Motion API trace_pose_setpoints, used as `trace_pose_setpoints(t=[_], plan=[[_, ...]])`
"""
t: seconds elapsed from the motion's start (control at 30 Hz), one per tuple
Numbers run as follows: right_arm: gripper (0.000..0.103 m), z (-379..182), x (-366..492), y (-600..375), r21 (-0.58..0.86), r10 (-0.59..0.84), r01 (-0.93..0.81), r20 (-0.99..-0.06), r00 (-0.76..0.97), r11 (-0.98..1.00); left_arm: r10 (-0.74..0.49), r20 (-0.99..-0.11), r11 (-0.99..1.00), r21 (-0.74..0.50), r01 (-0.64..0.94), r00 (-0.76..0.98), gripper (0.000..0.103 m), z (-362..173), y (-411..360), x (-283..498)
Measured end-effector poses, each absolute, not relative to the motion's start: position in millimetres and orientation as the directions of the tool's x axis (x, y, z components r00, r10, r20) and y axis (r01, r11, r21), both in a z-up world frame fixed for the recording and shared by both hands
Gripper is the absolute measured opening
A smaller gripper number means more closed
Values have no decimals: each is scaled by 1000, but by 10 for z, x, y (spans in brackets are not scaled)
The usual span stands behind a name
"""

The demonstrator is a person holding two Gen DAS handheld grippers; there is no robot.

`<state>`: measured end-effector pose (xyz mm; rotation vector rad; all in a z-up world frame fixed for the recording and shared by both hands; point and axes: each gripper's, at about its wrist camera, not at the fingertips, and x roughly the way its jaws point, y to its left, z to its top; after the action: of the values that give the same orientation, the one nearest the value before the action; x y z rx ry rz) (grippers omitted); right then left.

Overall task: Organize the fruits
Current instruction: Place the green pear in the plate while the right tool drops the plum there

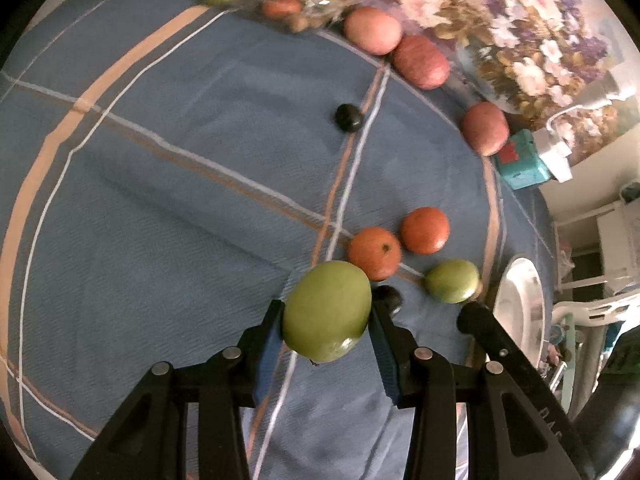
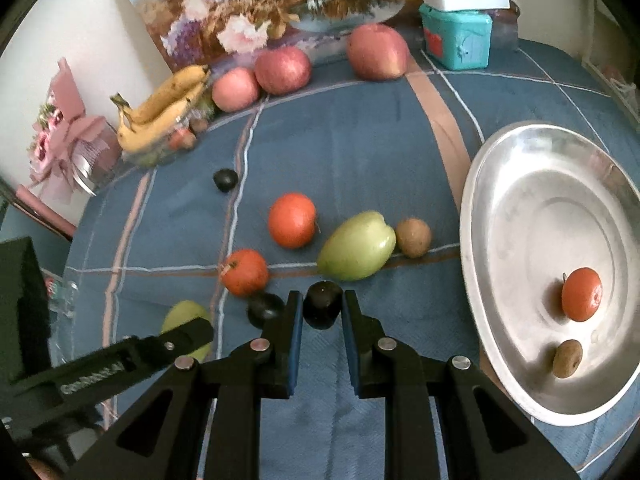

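Both pairs of jaws are clamped on fruit: the left gripper point(image 1: 327, 316) holds a green mango point(image 1: 327, 311) between its blue pads, and the right gripper point(image 2: 322, 309) pinches a small dark plum point(image 2: 322, 305), its jaws drawn in narrow around it. They work over a blue plaid tablecloth point(image 2: 360, 152).

On the right sits a steel plate point(image 2: 492, 200) with one tangerine point(image 2: 581, 294) and one kiwi point(image 2: 567, 358) in it. Left of the plate, on the cloth, lie a second kiwi point(image 2: 413, 237) touching another green mango point(image 2: 357, 246), then two more tangerines point(image 2: 291, 220), and a dark plum point(image 2: 264, 309) just beside the right gripper's left finger. One more plum point(image 2: 225, 179) lies alone farther out.

Along the far edge, three red apples point(image 2: 283, 69) line up before a flower painting point(image 2: 256, 4), with a bunch of bananas point(image 2: 164, 108) to their left and a teal box point(image 2: 456, 36) to their right.
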<state>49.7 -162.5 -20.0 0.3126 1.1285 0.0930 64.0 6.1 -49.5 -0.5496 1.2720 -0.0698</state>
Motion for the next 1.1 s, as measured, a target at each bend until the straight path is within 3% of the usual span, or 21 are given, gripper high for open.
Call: trace_pose_setpoints(t=[0.23, 0.47, 0.67, 0.87, 1.0, 1.1], plan=[[20, 14, 417, -2063, 274, 144, 203, -858, 493, 940, -383, -858, 889, -443, -117, 342, 45, -314, -329, 691], [20, -54, 243, -2860, 210, -22, 450, -890, 456, 868, -445, -834, 896, -417, 154, 327, 45, -173, -1203, 651], [20, -153, 167, -3276, 250, -30, 536, -888, 459, 806, -487, -814, 863, -391, 320, 318, 45, -157, -1833, 687], [21, -189, 180, -3445, 258, -52, 554, -875, 482, 792, -511, -807, 844, -406, 351, 297, 48, -245, -2046, 848], [34, -194, 178, -3489, 241, -75, 565, -875, 478, 789, -513, -798, 845, -407, 345, 315, 59, -237, -2008, 896], [34, -203, 166, -3516, 249, -73, 573, -875, 478, 781, -516, -797, 846, -416, 334, 314, 59, -233, -1995, 892]])
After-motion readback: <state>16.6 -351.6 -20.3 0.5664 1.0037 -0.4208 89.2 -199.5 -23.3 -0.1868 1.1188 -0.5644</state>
